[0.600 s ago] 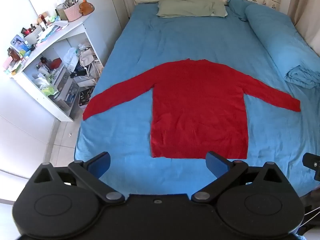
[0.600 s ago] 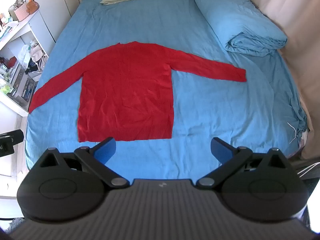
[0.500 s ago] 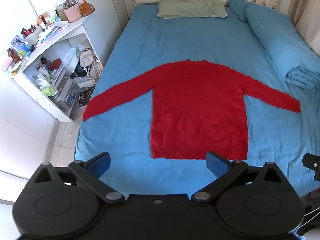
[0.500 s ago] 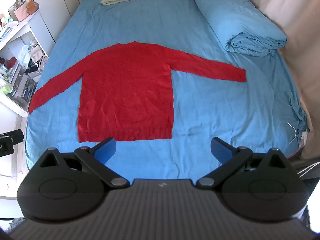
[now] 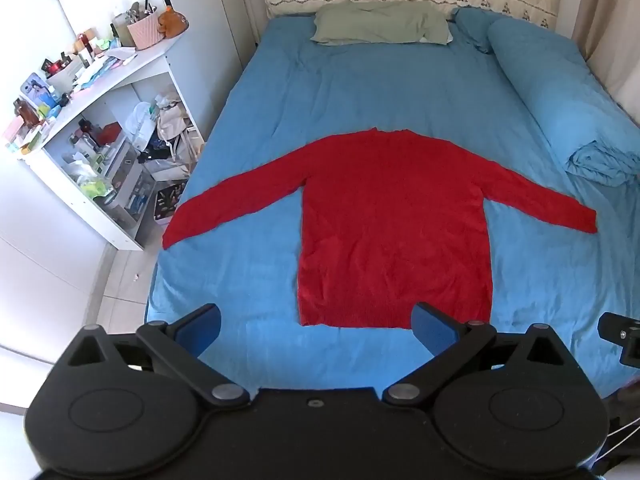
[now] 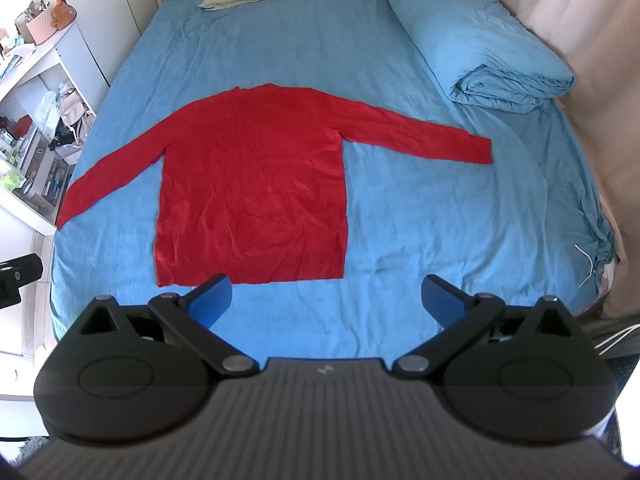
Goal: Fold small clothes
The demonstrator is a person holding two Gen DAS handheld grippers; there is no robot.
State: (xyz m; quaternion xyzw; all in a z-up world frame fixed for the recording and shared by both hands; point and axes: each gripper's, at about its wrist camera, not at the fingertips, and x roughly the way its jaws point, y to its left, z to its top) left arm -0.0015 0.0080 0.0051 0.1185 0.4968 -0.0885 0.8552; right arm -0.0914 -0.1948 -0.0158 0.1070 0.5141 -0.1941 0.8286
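Observation:
A red long-sleeved sweater (image 5: 394, 224) lies flat on the blue bed (image 5: 360, 88), both sleeves spread out to the sides, hem nearest me. It also shows in the right wrist view (image 6: 252, 188). My left gripper (image 5: 316, 330) is open and empty, held above the bed's near edge just short of the hem. My right gripper (image 6: 326, 296) is open and empty, also above the near edge, in front of the hem's right end.
A rolled blue duvet (image 6: 480, 40) lies along the bed's right side. A green pillow (image 5: 380, 24) is at the headboard. A cluttered white shelf unit (image 5: 92, 128) stands left of the bed. Beige curtains (image 6: 592, 80) hang on the right.
The left view has crept slightly, the sweater sitting a touch lower in frame. The right gripper has not visibly moved. Both stay open.

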